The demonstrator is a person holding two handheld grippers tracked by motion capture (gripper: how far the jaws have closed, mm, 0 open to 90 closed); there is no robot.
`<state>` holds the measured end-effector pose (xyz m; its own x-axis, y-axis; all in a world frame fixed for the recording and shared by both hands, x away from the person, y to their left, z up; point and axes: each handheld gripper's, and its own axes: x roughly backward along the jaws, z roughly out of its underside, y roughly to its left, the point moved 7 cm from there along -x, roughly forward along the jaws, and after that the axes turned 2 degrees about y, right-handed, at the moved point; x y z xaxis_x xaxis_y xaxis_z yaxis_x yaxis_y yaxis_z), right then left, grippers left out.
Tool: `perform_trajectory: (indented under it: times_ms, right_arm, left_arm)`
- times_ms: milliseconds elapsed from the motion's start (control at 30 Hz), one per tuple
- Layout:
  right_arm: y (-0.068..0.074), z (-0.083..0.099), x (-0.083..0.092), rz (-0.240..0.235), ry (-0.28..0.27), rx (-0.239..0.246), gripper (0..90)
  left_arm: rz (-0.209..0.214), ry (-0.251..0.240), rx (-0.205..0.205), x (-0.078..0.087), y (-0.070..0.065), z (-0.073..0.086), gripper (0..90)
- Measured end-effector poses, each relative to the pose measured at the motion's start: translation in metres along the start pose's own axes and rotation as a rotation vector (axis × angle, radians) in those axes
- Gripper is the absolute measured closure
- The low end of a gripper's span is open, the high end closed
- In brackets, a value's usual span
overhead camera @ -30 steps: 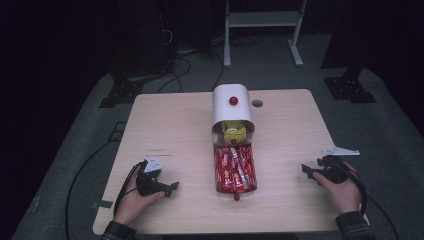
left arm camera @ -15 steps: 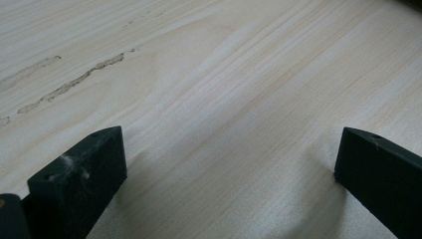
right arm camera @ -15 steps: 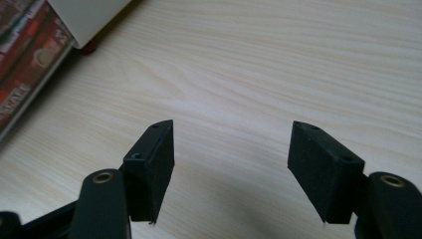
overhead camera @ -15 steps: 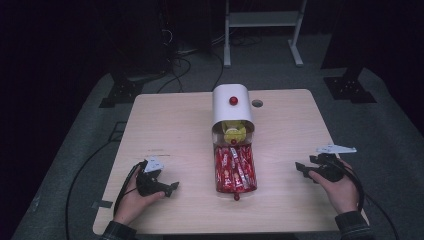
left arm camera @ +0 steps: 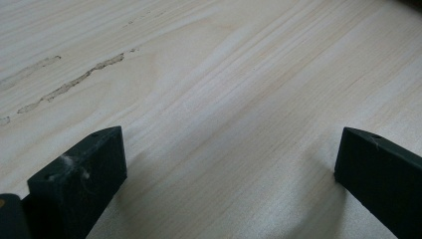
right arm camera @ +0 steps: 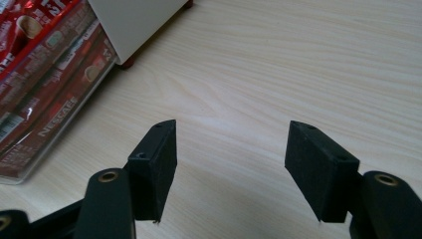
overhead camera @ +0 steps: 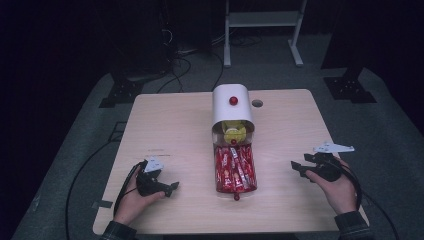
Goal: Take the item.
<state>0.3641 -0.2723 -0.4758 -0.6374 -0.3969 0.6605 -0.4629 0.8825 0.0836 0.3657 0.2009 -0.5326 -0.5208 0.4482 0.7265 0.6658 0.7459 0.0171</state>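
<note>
I am holding my right claw (overhead camera: 299, 169) to the right of the tray (overhead camera: 235, 189), well apart from it, its tips pointing toward the tray. Its jaws are standing partly open with nothing between them, and they have just been closing a little. In the right gripper view the red packets (right arm camera: 45, 84) are lying in the tray up at the left, with bare table (right arm camera: 278, 64) beyond my jaws. The tray is sitting pulled out from the white dispenser (overhead camera: 232, 107) at the table's middle. My left claw (overhead camera: 170, 187) is resting on the table to the left of the tray, jaws wide apart and gripping nothing.
</note>
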Motion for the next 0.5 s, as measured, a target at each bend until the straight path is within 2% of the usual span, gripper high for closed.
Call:
perform_trajectory:
  times_ms: [100,500]
  right_arm:
    - [0.003,-0.003,0.001,-0.014,-0.003,-0.005,36.3]
    - [0.016,-0.019,0.001,-0.040,-0.028,0.025,36.5]
  left_arm:
    - [0.000,-0.001,-0.001,0.000,0.000,0.000,0.0]
    - [0.000,-0.001,-0.001,0.000,0.000,0.000,0.0]
